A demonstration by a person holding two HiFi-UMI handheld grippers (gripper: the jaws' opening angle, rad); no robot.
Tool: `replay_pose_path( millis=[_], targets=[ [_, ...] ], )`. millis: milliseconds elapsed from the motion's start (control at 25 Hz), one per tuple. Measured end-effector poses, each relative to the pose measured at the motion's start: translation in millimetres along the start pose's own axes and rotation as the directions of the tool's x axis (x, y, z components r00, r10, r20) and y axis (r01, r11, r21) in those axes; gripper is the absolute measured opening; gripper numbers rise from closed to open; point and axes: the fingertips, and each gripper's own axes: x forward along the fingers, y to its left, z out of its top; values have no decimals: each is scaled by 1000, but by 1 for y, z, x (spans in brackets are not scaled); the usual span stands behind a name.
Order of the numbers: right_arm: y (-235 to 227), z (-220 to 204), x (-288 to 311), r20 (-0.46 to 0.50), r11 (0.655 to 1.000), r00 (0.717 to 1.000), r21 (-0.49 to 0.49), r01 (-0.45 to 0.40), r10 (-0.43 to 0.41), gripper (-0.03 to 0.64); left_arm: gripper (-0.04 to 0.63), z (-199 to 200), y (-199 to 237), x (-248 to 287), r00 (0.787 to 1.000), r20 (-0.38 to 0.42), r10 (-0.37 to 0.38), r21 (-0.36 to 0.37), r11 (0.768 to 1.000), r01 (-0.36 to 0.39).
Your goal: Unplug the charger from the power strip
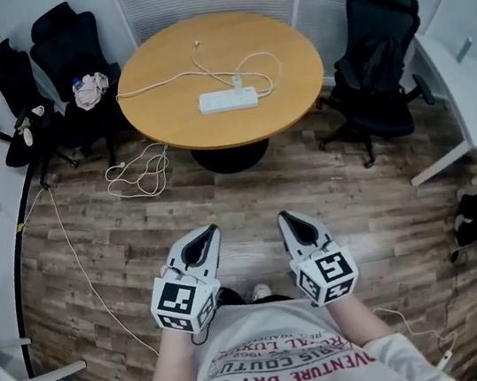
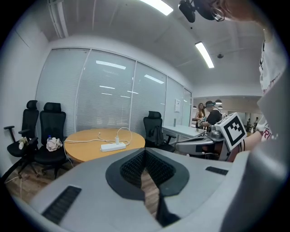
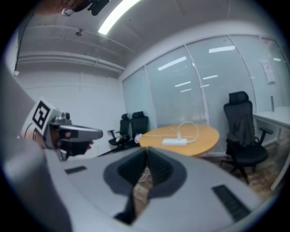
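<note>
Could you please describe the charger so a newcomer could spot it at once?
In the head view, find the round wooden table; a white power strip lies near its middle. The charger is the small white block standing up near the strip's right end, the only thing sticking up from it, with a thin cable looping behind.

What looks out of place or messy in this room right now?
A white cable lies in a loose tangle on the floor beside the round table, a possible trip hazard. A crumpled cloth sits on a black chair. Nothing looks spilled or broken.
</note>
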Motion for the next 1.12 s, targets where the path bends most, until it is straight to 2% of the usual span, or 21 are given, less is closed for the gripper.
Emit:
replay_pose_path(
  millis=[240,520,920,1120],
  targets=[
    [-15,-4,17,-30,1000,1000,-1,0,0,29,32,1,13,29,1000,-4,-16,-27,1000,15],
    [-49,6,64,-42,998,998,10,57,-57,29,32,7,53,88,998,-17,-67,-19,998,67],
    [-102,59,193,-58,986,985,22,165,-163,29,32,58,166,198,986,-1,-164,-21,986,164],
    [-120,68,260,-89,978,975,36,206,-202,29,32,76,232,240,983,0,-184,-19,983,184]
  ],
)
